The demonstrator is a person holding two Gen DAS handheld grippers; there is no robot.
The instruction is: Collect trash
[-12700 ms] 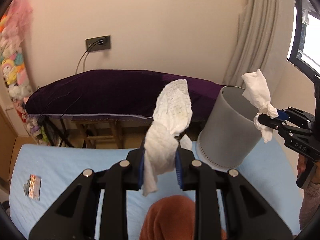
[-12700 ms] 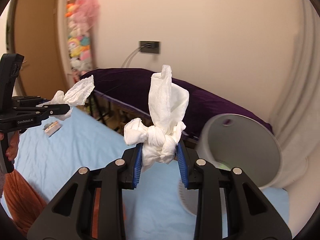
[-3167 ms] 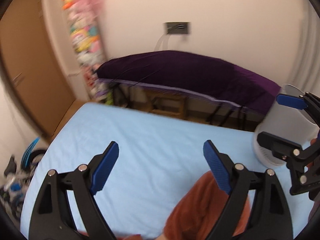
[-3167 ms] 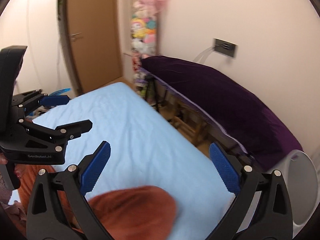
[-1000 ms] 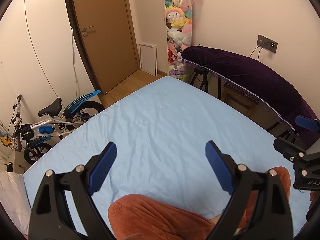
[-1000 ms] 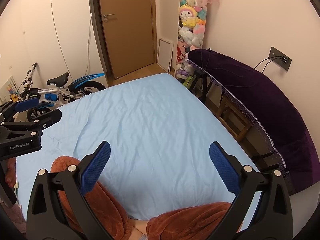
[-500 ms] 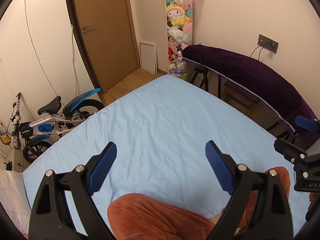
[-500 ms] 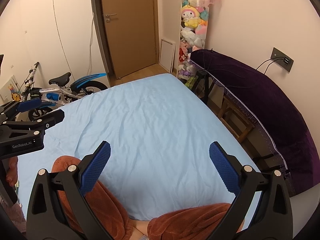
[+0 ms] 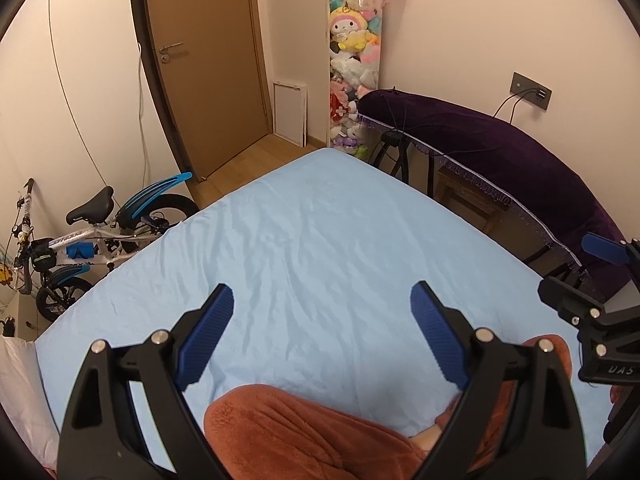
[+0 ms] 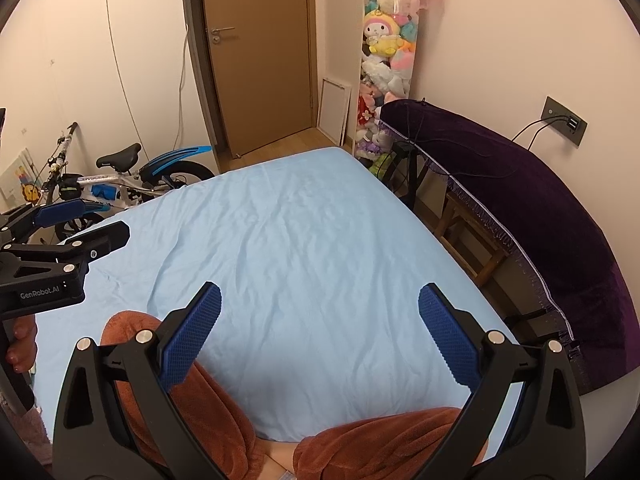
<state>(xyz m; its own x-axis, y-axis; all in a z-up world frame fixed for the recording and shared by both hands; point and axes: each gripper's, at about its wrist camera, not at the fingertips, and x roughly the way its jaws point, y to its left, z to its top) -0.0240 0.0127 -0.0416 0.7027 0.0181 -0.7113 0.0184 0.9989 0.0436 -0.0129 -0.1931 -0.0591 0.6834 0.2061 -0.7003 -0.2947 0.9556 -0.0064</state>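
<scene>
Across the lower half of both frames, the left gripper (image 9: pixel 322 332) and right gripper (image 10: pixel 320 334) gape wide, holding nothing, over the blue bed sheet (image 9: pixel 320 232). Only the right view, lower left, shows fingers (image 10: pixel 22 346). No trash shows anywhere.

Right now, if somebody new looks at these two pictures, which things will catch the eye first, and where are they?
The big light blue bed fills the middle, bare, with no trash on it. The left gripper and the right gripper hang open and empty over its near end, above orange-brown clad legs. Behind, a tall column of plush toys stands by the brown door, and a bicycle is parked left of the bed.
</scene>
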